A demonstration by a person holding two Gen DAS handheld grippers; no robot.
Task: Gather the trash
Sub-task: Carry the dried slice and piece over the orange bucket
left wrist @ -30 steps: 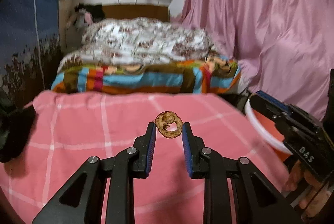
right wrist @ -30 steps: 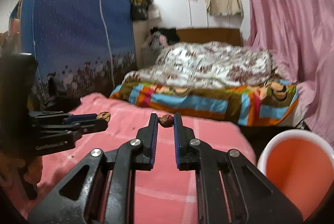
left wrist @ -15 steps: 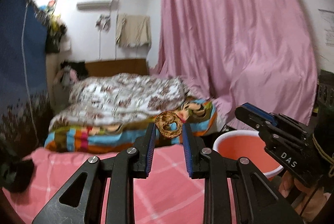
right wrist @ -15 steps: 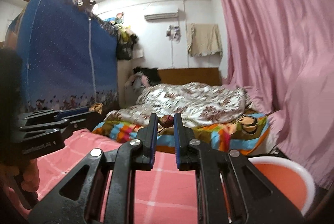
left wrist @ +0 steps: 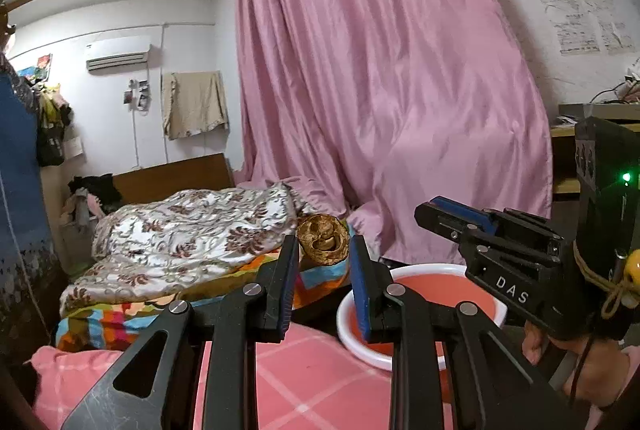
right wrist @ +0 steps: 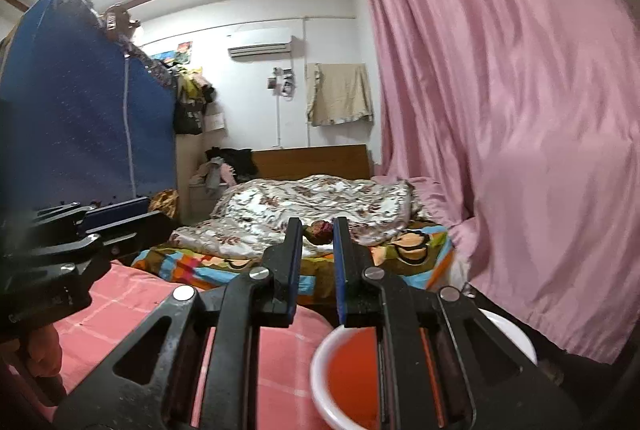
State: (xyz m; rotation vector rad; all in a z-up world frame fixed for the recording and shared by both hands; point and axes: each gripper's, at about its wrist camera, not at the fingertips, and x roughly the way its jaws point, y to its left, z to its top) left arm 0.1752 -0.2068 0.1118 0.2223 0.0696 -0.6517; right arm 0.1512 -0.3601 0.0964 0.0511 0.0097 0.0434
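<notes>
My left gripper (left wrist: 323, 250) is shut on a brown walnut shell half (left wrist: 322, 238), held in the air just left of the orange bin with a white rim (left wrist: 420, 302). My right gripper (right wrist: 317, 232) is shut on a small dark shell piece (right wrist: 320, 230), raised above the near rim of the same bin (right wrist: 332, 378). In the left wrist view the right gripper (left wrist: 434, 207) hangs over the bin's right side. The left gripper (right wrist: 120, 218) shows at the left edge of the right wrist view, level with the right one.
A pink checked cloth (left wrist: 304, 386) covers the table below both grippers; the bin stands off its right edge. Behind lies a bed with a floral quilt (right wrist: 316, 205), a pink curtain (left wrist: 392, 89) on the right and a blue wardrobe (right wrist: 76, 117) on the left.
Both grippers have risen and swung right, away from the table surface toward the orange bin, each still holding its shell piece.
</notes>
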